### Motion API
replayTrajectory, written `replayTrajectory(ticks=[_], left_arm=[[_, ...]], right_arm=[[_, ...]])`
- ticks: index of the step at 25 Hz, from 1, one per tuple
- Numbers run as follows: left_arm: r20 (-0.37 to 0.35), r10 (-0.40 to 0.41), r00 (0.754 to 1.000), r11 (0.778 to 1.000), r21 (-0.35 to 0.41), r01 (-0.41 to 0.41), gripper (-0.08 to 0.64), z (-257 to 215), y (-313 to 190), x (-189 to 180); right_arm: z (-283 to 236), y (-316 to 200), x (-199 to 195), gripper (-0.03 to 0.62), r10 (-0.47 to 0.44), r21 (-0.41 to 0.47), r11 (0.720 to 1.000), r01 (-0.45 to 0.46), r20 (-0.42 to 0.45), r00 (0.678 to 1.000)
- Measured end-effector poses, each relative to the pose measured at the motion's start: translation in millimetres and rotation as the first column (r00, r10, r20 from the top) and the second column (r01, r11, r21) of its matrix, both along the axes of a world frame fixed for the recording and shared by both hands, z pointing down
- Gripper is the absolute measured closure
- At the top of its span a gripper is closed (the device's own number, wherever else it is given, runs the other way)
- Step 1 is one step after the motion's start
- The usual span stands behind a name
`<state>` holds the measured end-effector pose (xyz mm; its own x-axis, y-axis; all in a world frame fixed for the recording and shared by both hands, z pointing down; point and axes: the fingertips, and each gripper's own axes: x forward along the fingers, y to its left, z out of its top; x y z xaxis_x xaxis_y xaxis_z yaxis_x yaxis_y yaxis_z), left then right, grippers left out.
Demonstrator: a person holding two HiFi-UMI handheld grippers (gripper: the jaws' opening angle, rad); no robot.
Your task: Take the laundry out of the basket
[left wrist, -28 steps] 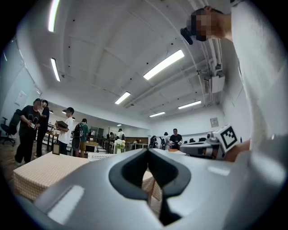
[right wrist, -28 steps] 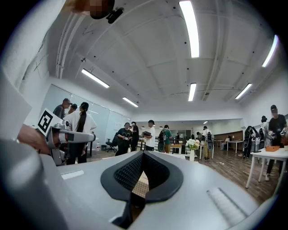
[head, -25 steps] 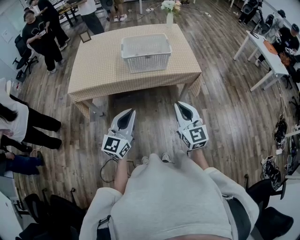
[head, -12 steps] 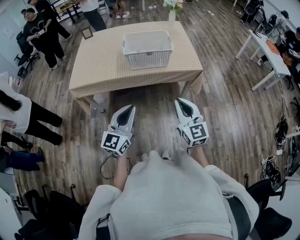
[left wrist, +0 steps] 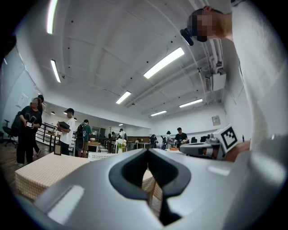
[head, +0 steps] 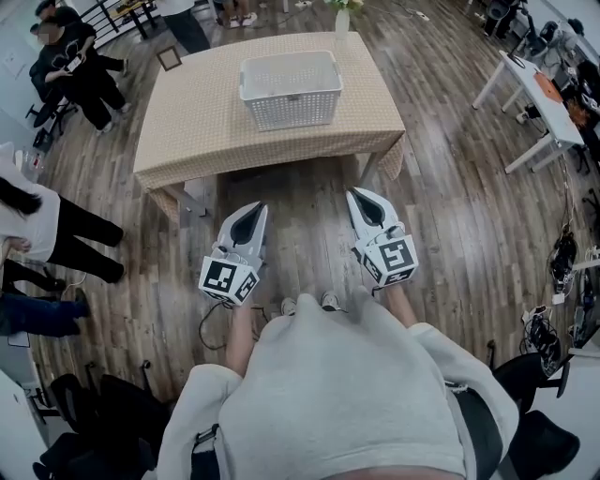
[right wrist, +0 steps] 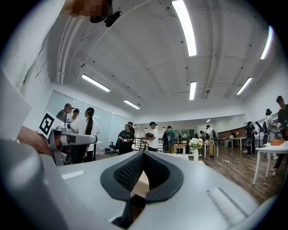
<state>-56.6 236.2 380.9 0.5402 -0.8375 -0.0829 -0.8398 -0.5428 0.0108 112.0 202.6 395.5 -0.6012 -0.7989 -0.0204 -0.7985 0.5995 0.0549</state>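
Note:
A white mesh laundry basket (head: 288, 89) stands on the far half of a table with a beige checked cloth (head: 197, 131). From here I see no laundry inside it. My left gripper (head: 257, 207) and right gripper (head: 358, 194) hang side by side over the wooden floor, short of the table's near edge and pointing towards it. Both are shut with nothing between the jaws. In the left gripper view the closed tips (left wrist: 147, 151) aim at the table, with the basket (left wrist: 101, 156) beyond. The right gripper view shows its closed tips (right wrist: 143, 153) the same way.
A vase of flowers (head: 341, 17) stands at the table's far edge. Several people (head: 70, 66) stand at the left and back of the room. A white desk (head: 536, 98) is at the right. Cables and chairs lie at the floor's edges.
The table and basket have shifted slightly upward in the head view. Both grippers have stayed shut and low in front of the body.

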Motion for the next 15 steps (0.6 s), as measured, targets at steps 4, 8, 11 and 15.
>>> replayTrajectory(ticks=[4,8,11,15], left_arm=[[0.008,-0.01,1.0,1.0,0.002,0.01,0.554,-1,-7,11],[0.018,-0.025,1.0,1.0,0.011,0.025,0.554,-4,-15,26],[0.025,-0.037,0.999,0.999,0.02,0.036,0.554,-4,-20,37],[0.03,-0.056,0.998,0.998,0.019,0.055,0.554,0,-26,44]], right_arm=[[2,-7,12,0.594,-0.006,0.0,1.0,0.006,0.005,1.0],[4,-15,28,0.594,-0.024,0.002,1.0,0.024,0.013,1.0],[10,-22,37,0.594,-0.041,0.003,0.999,0.041,0.005,0.999],[15,-30,41,0.594,-0.064,0.002,0.998,0.064,0.0,0.998]])
